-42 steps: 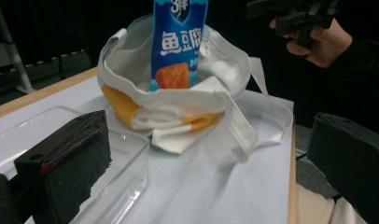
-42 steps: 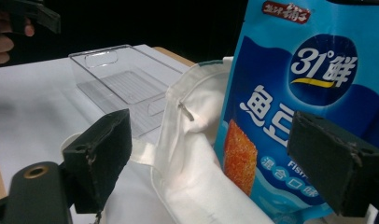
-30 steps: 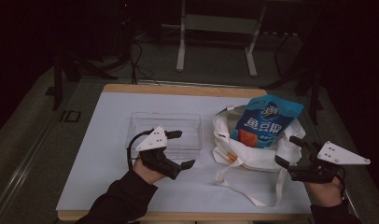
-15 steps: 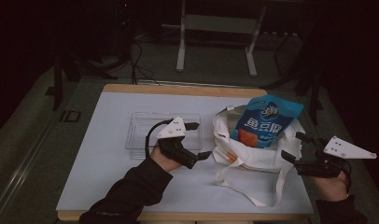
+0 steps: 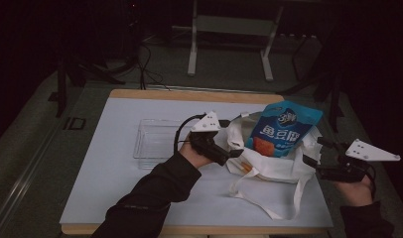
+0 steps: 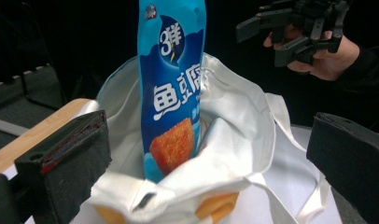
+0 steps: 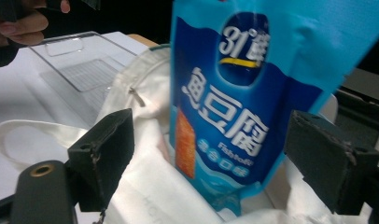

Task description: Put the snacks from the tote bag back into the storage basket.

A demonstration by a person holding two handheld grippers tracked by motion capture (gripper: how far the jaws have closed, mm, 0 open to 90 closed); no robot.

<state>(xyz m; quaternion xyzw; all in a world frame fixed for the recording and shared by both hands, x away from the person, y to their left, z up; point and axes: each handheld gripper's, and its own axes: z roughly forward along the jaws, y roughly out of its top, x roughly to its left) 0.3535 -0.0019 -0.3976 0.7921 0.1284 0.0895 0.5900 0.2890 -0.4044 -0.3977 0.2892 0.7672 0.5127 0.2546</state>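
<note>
A white cloth tote bag (image 5: pixel 269 168) lies on the white table with a blue snack pouch (image 5: pixel 284 130) standing out of its mouth. My left gripper (image 5: pixel 231 140) is open at the bag's left rim. In the left gripper view the bag (image 6: pixel 234 140) and pouch (image 6: pixel 171 79) sit ahead of the wide-apart jaws of that gripper (image 6: pixel 208 142). My right gripper (image 5: pixel 316 151) is open at the bag's right side. In the right gripper view, the pouch (image 7: pixel 234 107) stands close between that gripper's (image 7: pixel 211 140) spread jaws, with no contact visible.
A clear plastic tray (image 5: pixel 157 139) lies empty left of the bag. Something orange (image 6: pixel 215 207) shows under the bag's near rim. The bag's straps (image 5: pixel 269 206) trail toward the front edge. Past the wooden far edge (image 5: pixel 194 94) are a dark floor and a stand.
My left gripper has moved right from beside the tray to the bag's left rim. The right gripper has edged slightly in toward the bag.
</note>
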